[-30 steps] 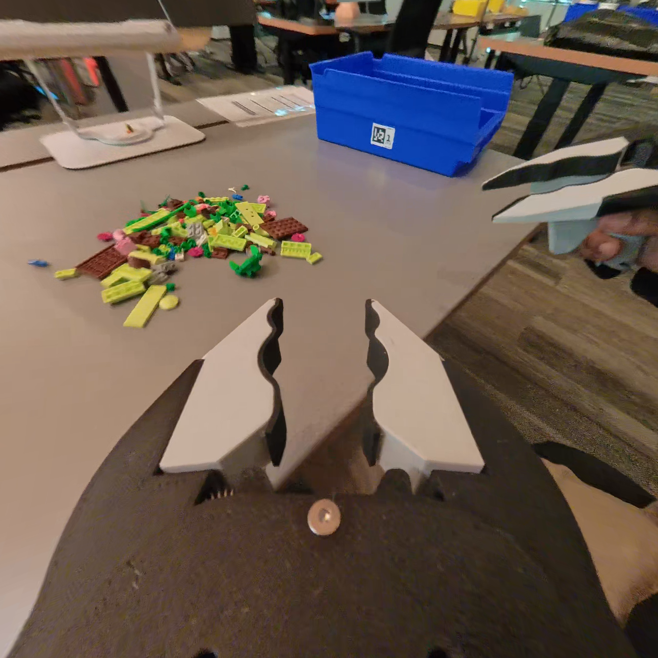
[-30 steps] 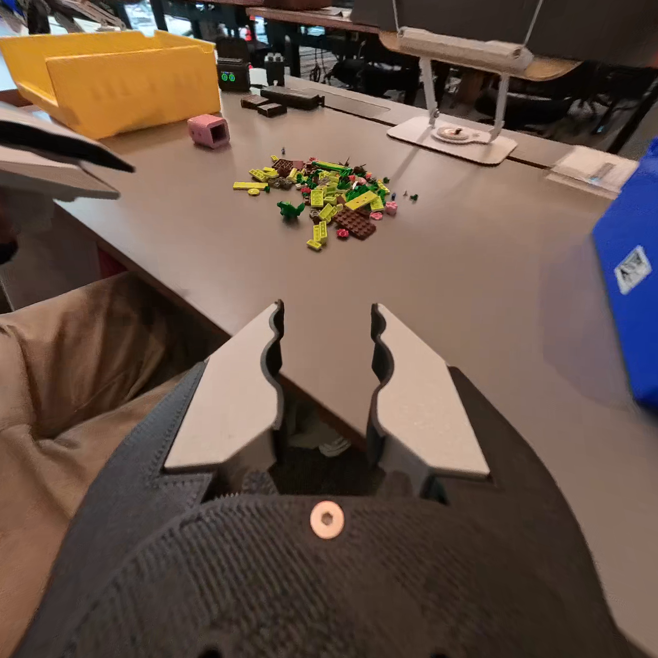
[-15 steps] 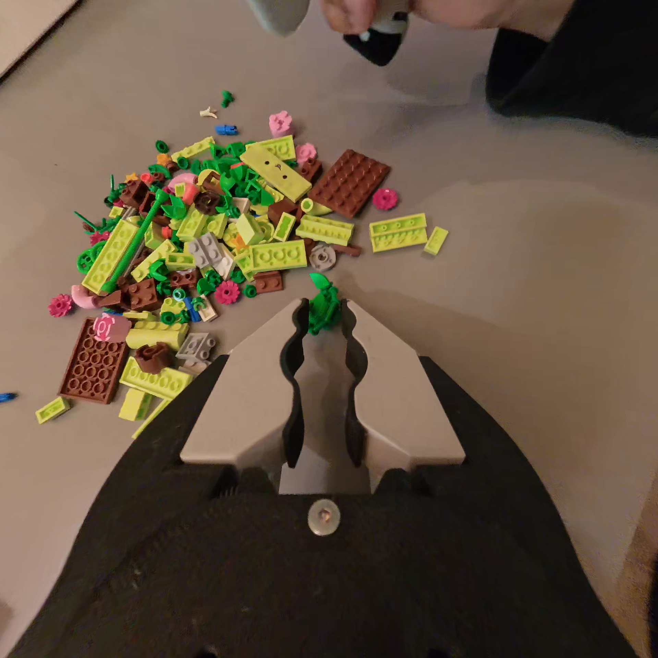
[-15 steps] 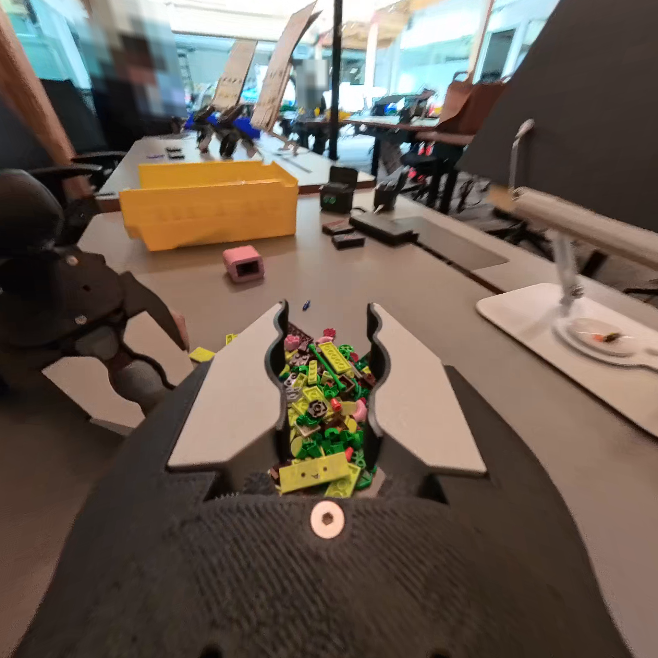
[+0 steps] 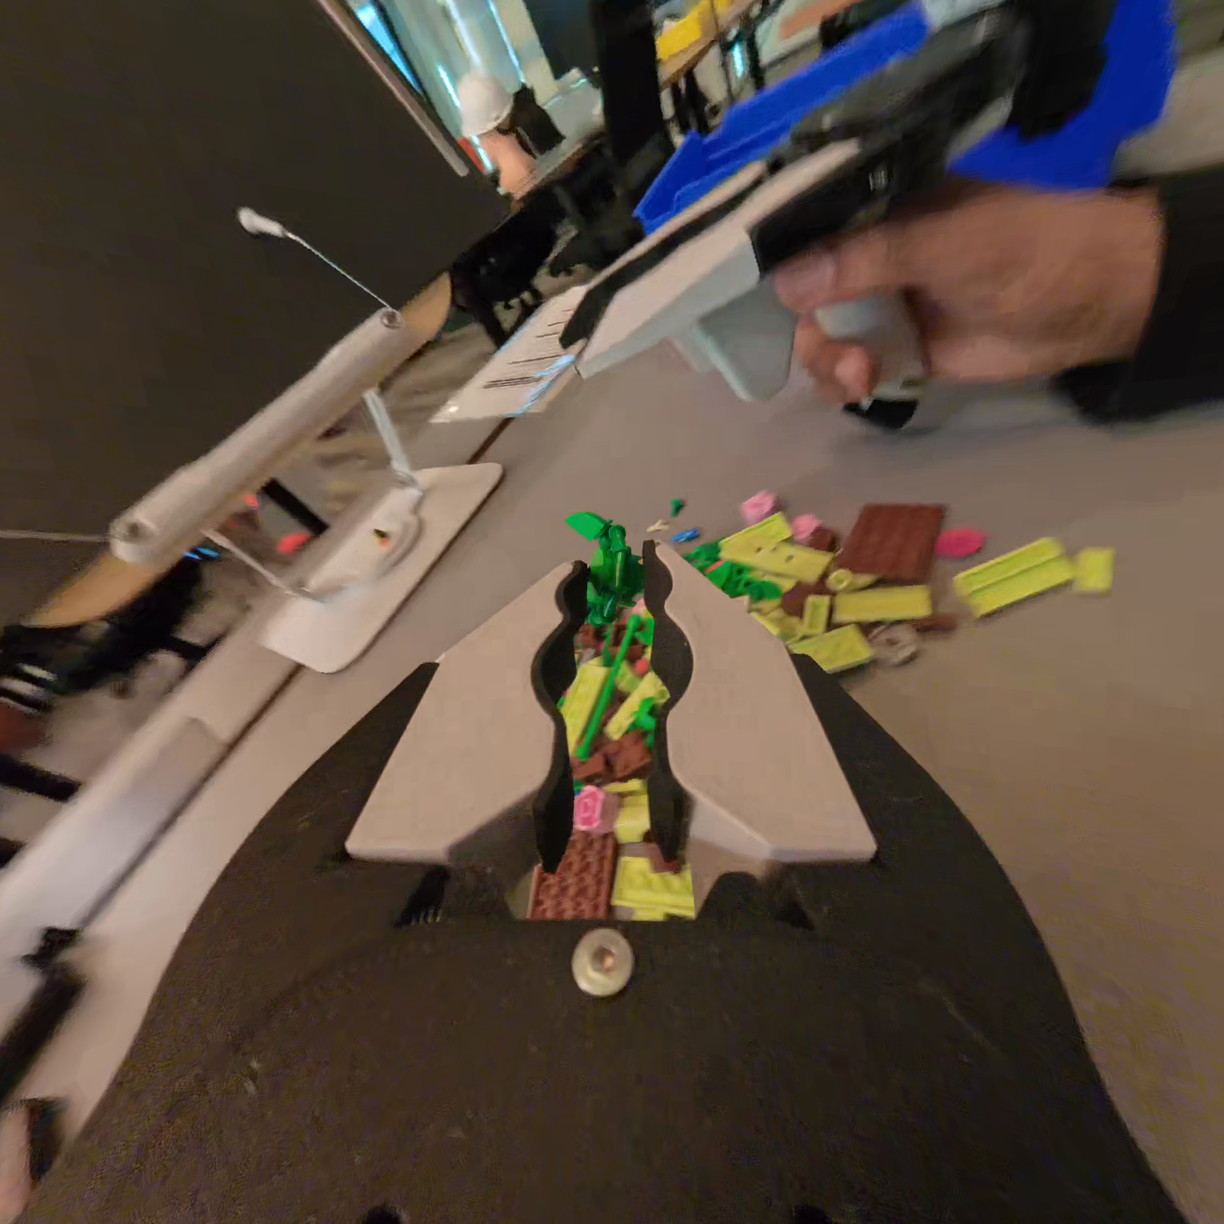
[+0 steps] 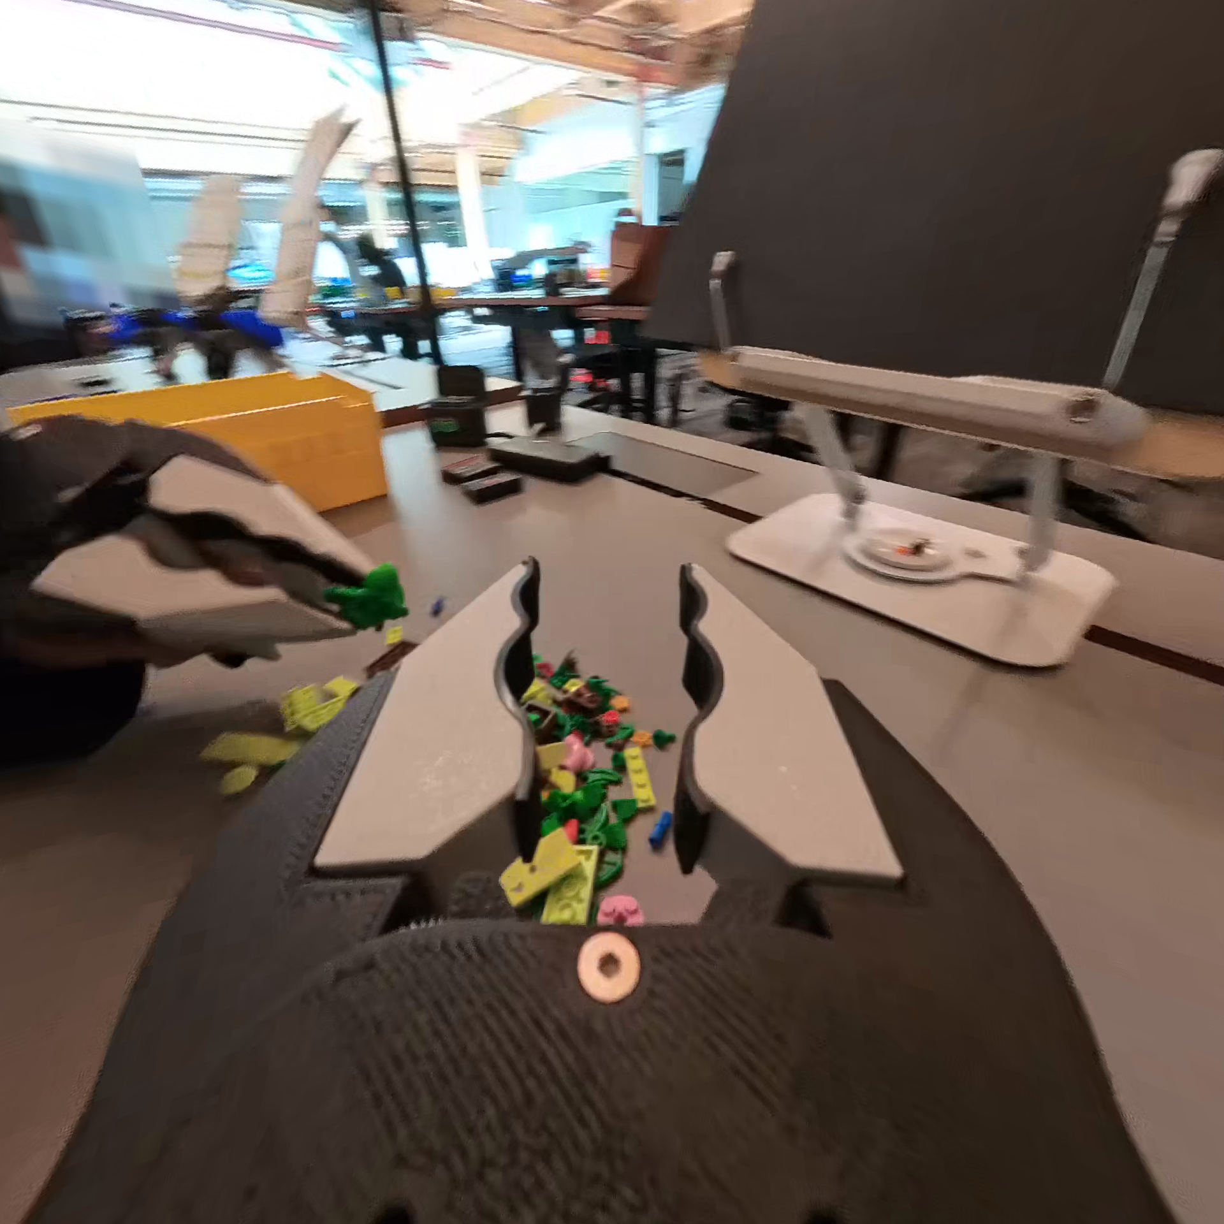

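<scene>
My left gripper is shut on a green plant-shaped toy piece and holds it above the pile of small toy bricks on the grey table. The right wrist view shows the same green piece pinched at the left gripper's tips, clear of the table. My right gripper is open with nothing between its fingers, low over the brick pile. In the left wrist view the right gripper hangs in a hand above the pile's far side.
A yellow bin stands at the back left, a blue bin at the far right. A white stand with a tube on legs sits at the back. Small black boxes lie beyond the pile.
My left gripper came down to the pile, shut on the green piece and has lifted it off the table. My right gripper moved in over the pile and stays open.
</scene>
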The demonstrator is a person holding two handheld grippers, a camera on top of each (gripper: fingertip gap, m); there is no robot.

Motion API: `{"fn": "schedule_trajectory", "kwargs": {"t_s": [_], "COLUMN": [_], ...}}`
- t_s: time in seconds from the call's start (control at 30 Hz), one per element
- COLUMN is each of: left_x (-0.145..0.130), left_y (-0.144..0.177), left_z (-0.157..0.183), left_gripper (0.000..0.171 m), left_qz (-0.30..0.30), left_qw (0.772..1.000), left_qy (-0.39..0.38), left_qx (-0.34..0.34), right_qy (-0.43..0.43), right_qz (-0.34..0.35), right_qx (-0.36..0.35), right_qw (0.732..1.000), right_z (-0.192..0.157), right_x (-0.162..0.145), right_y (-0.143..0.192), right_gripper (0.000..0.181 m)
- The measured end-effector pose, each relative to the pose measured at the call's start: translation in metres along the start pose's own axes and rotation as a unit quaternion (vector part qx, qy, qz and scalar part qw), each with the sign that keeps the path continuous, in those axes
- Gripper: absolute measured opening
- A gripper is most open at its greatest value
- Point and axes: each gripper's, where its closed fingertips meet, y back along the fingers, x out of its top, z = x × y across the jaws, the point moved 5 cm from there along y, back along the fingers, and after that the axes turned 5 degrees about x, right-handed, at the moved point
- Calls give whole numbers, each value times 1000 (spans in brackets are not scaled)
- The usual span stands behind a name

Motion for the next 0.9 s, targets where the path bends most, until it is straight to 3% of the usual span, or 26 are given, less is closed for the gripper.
{"fn": "schedule_trajectory", "kwargs": {"t_s": [0.1,0.2,0.3,0.57,0.7,0.83,0.9], "left_x": [-7,-14,-21,-17,-12,-12,-11], "left_y": [1,8,14,13,13,12,13], "left_z": [-1,-9,-15,-2,5,7,7], "left_gripper": [15,15,16,16,15,13,25], "left_qz": [-4,-19,-40,-36,-17,-8,1], "left_qw": [998,994,987,987,994,998,999], "left_qy": [-50,-82,-122,-141,-101,-57,-42], "left_qx": [24,67,94,71,50,31,25], "right_qy": [-28,-86,-128,-155,-155,-169,-182], "right_qz": [21,2,-31,-85,-98,-104,-89], "right_qx": [-10,70,81,137,131,137,150], "right_qw": [999,994,988,975,974,970,968], "right_z": [-5,-28,-42,-74,-72,-70,-70], "right_x": [4,-4,-12,-24,-29,-32,-29], "right_y": [-11,-31,-42,-51,-49,-47,-45], "right_gripper": [38,26,38,32,5,2,0]}}
